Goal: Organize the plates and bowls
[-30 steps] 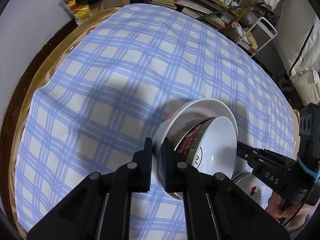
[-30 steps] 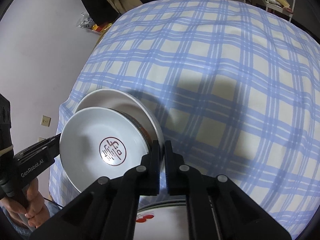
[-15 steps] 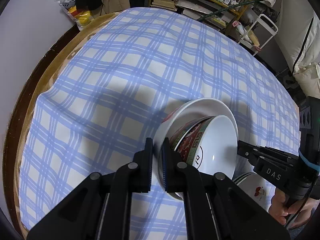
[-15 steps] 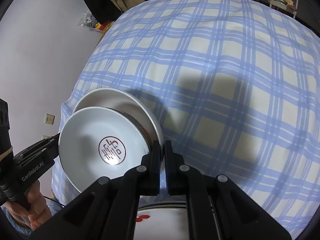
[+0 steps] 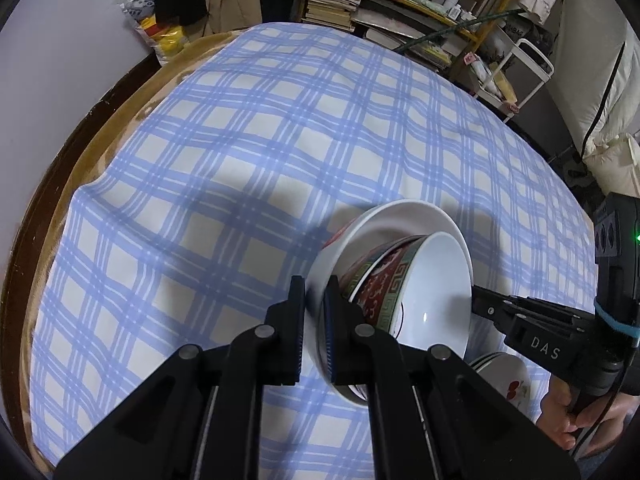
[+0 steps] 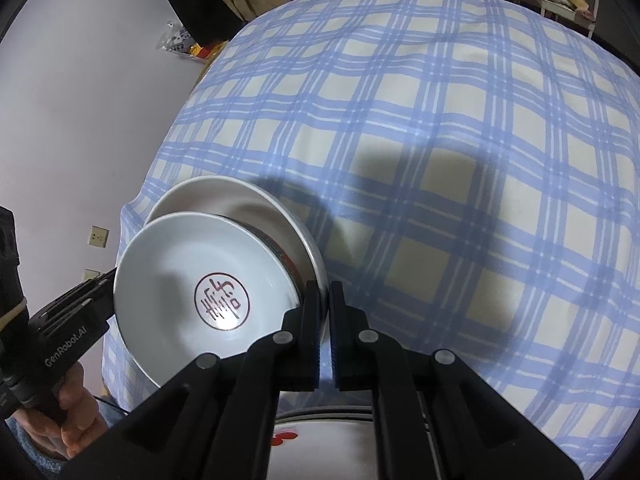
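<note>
Grippers on both sides share one load: a white plate (image 5: 404, 216) with a red-patterned bowl (image 5: 416, 288) nested in it, both tipped steeply on edge above the blue checked tabletop (image 5: 240, 160).

In the left wrist view the left gripper (image 5: 314, 328) is narrowed onto the plate's rim, one finger behind the plate and the other between plate and bowl, at the lower centre of the frame. The right gripper (image 5: 476, 304) comes in from the lower right and meets the stack at its opposite edge. In the right wrist view the right gripper (image 6: 325, 340) pinches the plate (image 6: 208, 196) rim in the same way, with the bowl's (image 6: 192, 280) white inside and red seal facing the camera at the left, and the left gripper (image 6: 106, 292) reaching it from the far left.

So the stack lies between the two grippers, its face turned toward the right one, and neither side is clearly nearer. Below it, at the bottom edge of both views, sits another dish with a red fruit print (image 5: 508, 376), and I judge that to be the landing place. The move would depend on tilting the stack back toward level without the bowl sliding out, since only the plate rim appears to be clamped.
</note>
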Action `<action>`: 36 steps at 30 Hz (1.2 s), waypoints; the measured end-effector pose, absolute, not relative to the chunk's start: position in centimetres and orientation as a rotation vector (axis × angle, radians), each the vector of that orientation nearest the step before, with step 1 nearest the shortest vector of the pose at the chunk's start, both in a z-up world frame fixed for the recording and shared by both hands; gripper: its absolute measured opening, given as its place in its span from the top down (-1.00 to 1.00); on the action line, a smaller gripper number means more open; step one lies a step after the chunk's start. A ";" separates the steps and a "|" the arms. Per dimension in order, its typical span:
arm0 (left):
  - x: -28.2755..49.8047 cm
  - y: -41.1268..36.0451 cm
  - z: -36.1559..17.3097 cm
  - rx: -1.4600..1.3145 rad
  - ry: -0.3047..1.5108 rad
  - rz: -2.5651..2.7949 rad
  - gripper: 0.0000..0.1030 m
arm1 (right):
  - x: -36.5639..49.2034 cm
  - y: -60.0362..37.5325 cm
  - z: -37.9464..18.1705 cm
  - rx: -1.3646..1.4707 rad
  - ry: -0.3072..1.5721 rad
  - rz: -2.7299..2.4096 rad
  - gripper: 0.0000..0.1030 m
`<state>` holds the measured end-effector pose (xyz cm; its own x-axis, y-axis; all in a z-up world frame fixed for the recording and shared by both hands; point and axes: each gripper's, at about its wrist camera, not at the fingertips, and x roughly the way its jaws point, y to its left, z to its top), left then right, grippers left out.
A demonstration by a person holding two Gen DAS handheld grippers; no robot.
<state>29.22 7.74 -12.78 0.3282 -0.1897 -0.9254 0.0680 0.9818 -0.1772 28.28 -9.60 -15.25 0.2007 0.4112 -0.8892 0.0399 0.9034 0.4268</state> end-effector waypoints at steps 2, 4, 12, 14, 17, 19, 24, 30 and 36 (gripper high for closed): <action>29.2 7.7 -12.8 -0.113 1.227 -0.167 0.86 | 28.3 -9.6 -15.2 0.400 1.353 0.268 0.83; 29.2 7.7 -12.7 -0.114 1.221 -0.163 0.86 | 28.3 -9.6 -15.3 0.400 1.352 0.263 0.83; 29.1 7.7 -12.1 -0.106 1.223 -0.172 0.89 | 28.1 -9.4 -15.0 0.427 1.344 0.227 0.82; 29.3 8.1 -11.9 -0.132 1.230 -0.171 0.90 | 28.1 -9.2 -14.5 0.423 1.344 0.217 0.82; 29.3 8.6 -11.9 -0.168 1.236 -0.177 0.90 | 28.2 -9.0 -13.9 0.408 1.349 0.207 0.82; 29.2 8.7 -11.9 -0.179 1.242 -0.173 0.90 | 28.4 -8.6 -13.5 0.383 1.351 0.206 0.82; 29.2 9.0 -11.6 -0.212 1.251 -0.178 0.90 | 28.5 -8.4 -12.8 0.360 1.360 0.198 0.82; 28.7 8.9 -10.5 -0.237 1.246 -0.185 0.91 | 28.3 -8.6 -11.4 0.335 1.364 0.192 0.82; 27.5 8.2 -8.9 -0.254 1.252 -0.197 0.91 | 27.0 -9.2 -9.3 0.312 1.370 0.173 0.82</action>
<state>27.52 8.18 -8.88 0.3026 -0.2851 -0.9095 0.0087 0.9550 -0.2964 26.97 -9.18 -9.34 0.1954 0.3008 -0.9335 0.0595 0.9464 0.3174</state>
